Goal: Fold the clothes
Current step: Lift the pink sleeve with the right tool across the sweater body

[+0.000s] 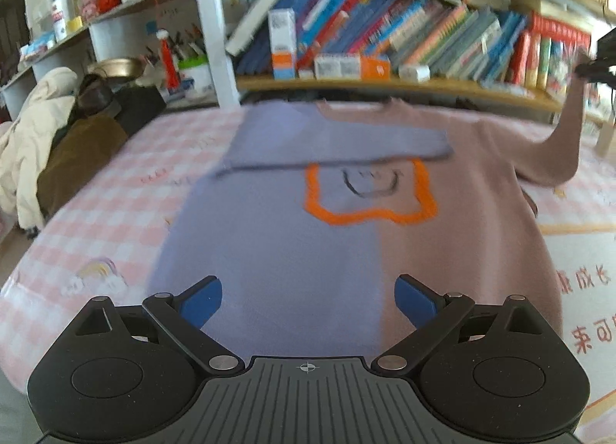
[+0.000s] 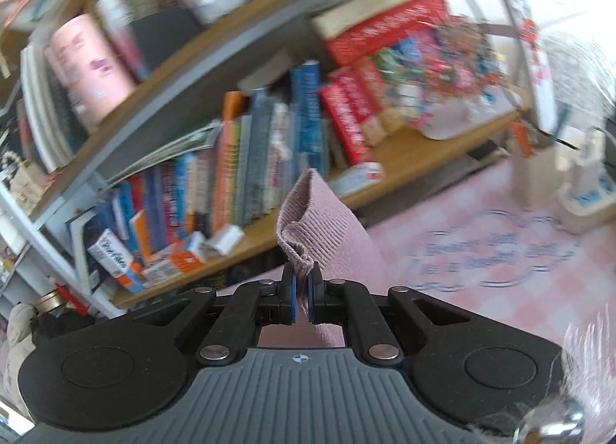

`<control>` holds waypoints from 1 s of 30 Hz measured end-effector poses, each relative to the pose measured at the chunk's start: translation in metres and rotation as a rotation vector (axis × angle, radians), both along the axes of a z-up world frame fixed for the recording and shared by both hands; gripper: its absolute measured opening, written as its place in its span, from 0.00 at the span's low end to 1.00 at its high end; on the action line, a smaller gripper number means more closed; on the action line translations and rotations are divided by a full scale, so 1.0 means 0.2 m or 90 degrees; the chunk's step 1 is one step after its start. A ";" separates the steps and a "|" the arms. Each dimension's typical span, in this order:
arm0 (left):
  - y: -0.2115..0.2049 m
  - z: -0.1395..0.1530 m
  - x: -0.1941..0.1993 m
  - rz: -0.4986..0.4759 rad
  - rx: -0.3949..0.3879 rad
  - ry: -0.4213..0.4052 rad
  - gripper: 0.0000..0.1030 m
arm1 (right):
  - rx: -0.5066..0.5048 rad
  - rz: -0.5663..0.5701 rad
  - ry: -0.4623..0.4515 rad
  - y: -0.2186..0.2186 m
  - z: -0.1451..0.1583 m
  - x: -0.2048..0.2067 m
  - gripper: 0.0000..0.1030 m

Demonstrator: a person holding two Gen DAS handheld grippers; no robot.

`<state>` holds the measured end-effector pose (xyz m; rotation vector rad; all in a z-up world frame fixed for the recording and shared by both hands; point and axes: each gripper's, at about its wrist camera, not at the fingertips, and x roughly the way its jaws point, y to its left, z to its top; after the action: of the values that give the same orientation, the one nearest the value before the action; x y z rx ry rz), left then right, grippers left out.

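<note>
Just ahead of the left gripper, a two-tone sweater is lying flat on a bed covered by a pink-and-white checked sheet; the gripper's blue-padded fingers are standing wide apart over the hem with nothing between them. The sweater's lavender half is spreading out in front of the left finger and its dusty-pink half in front of the right one, with an orange outlined square and a dark smile drawn across the chest further ahead. The lavender sleeve is lying folded across the chest beyond that print, while the pink sleeve is rising off to the far right. The right gripper is holding that sleeve's ribbed cuff, its blue pads pressing together on the bunched knit, and the soft fabric is standing up directly in front of the fingertips. Beyond both grippers, a wooden bookshelf is carrying leaning rows of colourful books. To the far left of the left gripper, a heap of cream and brown garments is slumping beside the bed.
</note>
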<state>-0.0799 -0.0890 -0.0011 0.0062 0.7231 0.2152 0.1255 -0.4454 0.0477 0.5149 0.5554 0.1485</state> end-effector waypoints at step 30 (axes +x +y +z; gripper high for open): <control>0.90 0.00 -0.14 -0.048 -0.053 -0.078 0.95 | -0.126 0.119 0.026 1.73 -0.13 0.16 0.05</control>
<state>-0.1075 0.0909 -0.0011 -0.0583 0.6087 0.1115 0.1565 -0.1001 0.0220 0.2733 0.6505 0.2586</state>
